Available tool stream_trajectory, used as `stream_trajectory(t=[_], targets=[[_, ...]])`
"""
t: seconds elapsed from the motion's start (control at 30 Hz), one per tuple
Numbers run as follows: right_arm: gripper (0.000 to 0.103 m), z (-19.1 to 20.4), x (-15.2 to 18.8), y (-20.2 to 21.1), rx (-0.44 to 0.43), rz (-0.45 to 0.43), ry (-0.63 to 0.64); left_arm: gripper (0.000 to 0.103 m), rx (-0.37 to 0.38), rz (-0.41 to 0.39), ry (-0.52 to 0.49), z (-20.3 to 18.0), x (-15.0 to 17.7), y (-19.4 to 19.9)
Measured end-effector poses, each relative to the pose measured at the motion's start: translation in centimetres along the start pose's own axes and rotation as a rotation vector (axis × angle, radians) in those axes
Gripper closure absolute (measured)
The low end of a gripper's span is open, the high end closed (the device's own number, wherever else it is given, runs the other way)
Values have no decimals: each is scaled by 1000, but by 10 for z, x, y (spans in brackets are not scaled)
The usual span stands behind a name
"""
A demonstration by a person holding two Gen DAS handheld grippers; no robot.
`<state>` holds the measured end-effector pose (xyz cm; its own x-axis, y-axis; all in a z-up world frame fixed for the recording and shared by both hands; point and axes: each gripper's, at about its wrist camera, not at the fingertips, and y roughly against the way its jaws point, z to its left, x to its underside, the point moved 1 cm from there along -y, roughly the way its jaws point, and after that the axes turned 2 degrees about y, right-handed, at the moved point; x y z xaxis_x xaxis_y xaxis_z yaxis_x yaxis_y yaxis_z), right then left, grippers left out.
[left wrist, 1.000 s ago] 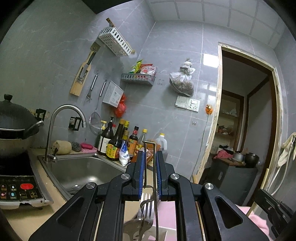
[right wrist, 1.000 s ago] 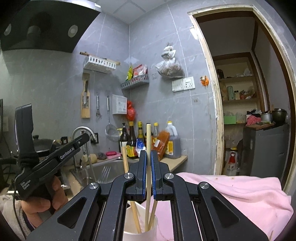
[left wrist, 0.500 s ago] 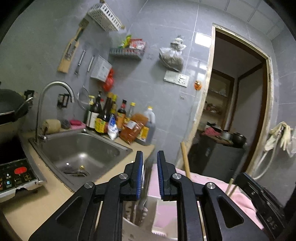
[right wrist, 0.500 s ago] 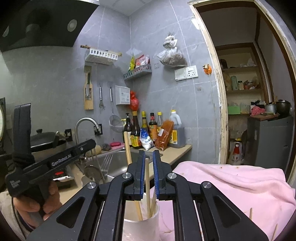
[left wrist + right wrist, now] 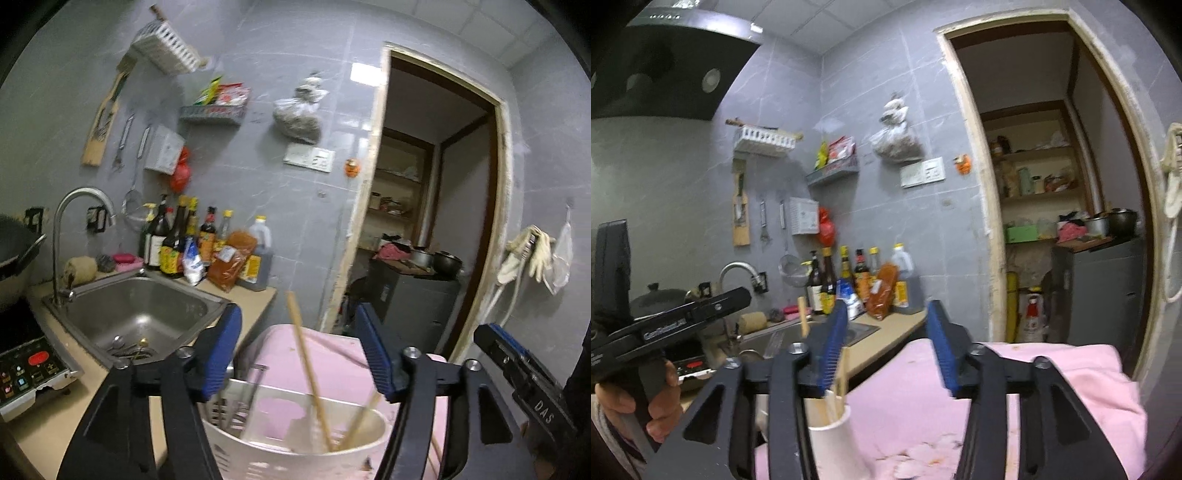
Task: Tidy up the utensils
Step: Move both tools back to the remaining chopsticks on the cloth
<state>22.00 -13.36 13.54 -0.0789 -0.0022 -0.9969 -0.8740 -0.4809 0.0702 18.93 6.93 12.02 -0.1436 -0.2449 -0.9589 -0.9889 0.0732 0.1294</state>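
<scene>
A white utensil holder (image 5: 295, 454) stands on a pink cloth (image 5: 332, 350). Metal utensils (image 5: 225, 406) sit in its left part and wooden chopsticks (image 5: 310, 376) lean in its right part. My left gripper (image 5: 297, 314) hovers above the holder with its jaws opening, and the pads touch nothing. In the right wrist view, the holder (image 5: 831, 435) with its chopsticks (image 5: 842, 373) lies below and left of my right gripper (image 5: 886, 306). Its jaws are also opening and nothing is between the pads. A hand holds the left gripper (image 5: 683, 325) at the left.
A steel sink (image 5: 147, 310) with several utensils (image 5: 129, 349) in it lies to the left, beside a tap (image 5: 74, 229). Sauce bottles (image 5: 184, 243) line the back wall. An induction hob (image 5: 26, 365) is at far left, and a doorway (image 5: 424, 221) at the right.
The left gripper let go of a thin metal handle and the right let go of a chopstick. Both drew back and up from the holder with their jaws spreading.
</scene>
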Motion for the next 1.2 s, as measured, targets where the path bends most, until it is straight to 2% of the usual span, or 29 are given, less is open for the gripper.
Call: stream_trajectory(t=[0.1,0.13,0.2,0.27,0.4,0.47,0.6,0.9,1.1,1.2], targets=[[48,-13,-6,20,50,-9,10,34,27,-6,-42,-20,2,4],[38,-16,-7,26,64,-11,14,30,44,-7,-57,-28,3,6],[28,-25,-11,41,96,-22,19,28,67,-9,-72,-39,6,9],[27,-33,-15,56,133,-28,28,27,89,-3,-94,-53,10,11],[18,-50,-16,81,196,-12,47,26,136,23,-127,-77,19,10],[14,-57,-15,90,222,4,59,16,161,47,-142,-87,25,6],[6,-75,-7,103,270,47,60,14,198,99,-173,-104,39,-3],[5,-120,30,104,331,209,-17,14,221,287,-256,-132,91,-35],[6,-147,61,87,325,367,-108,14,226,436,-291,-141,125,-60],[9,-156,75,79,314,432,-141,14,221,533,-309,-144,142,-76]])
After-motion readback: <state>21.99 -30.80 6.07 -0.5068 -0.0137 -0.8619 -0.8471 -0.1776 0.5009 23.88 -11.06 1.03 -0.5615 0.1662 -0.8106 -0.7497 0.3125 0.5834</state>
